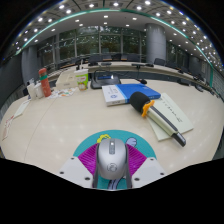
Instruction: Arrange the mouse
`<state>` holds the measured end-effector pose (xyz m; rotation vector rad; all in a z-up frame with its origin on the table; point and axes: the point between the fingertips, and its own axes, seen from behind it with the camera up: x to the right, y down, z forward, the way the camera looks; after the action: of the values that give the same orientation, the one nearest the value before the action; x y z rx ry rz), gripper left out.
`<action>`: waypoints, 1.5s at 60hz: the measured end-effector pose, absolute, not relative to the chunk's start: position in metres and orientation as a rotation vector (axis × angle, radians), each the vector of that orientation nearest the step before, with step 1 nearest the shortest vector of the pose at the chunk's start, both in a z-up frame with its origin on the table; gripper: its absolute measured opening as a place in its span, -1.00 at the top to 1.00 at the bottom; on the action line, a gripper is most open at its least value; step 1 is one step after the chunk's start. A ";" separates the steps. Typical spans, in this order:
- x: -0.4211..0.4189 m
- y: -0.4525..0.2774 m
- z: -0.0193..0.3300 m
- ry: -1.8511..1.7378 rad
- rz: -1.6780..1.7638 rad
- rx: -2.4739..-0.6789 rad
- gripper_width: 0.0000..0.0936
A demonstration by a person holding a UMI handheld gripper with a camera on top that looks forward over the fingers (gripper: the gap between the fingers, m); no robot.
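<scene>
A grey wireless mouse (111, 160) with a scroll wheel sits lengthwise between my gripper's (111, 172) two fingers. The magenta pads (88, 158) lie against its left and right sides with no gap showing, so the gripper is shut on it. A teal mat (92, 141) with small yellow and pale blue marks shows around the mouse's front end, on the pale table. I cannot tell whether the mouse rests on the mat or is held just above it.
Beyond the mouse lie a blue book (137, 93) on a white box, a black and yellow tool (160, 119) and an open notebook (178, 118). Bottles (43, 84) and a white-green cup (82, 78) stand at the far left. Office desks and chairs lie beyond.
</scene>
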<state>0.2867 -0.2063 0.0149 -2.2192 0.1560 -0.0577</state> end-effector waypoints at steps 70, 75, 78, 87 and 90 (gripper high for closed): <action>0.183 -0.491 0.191 0.069 -0.248 -2.097 -0.83; 0.179 -0.503 0.196 0.083 -0.236 -2.095 -0.83; 0.176 -0.508 0.199 0.080 -0.233 -2.091 -0.83; 0.172 -0.514 0.203 0.089 -0.228 -2.081 -0.83; 0.171 -0.515 0.204 0.091 -0.228 -2.080 -0.83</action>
<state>0.1714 -0.5154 0.2037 -2.0800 0.0908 -0.2280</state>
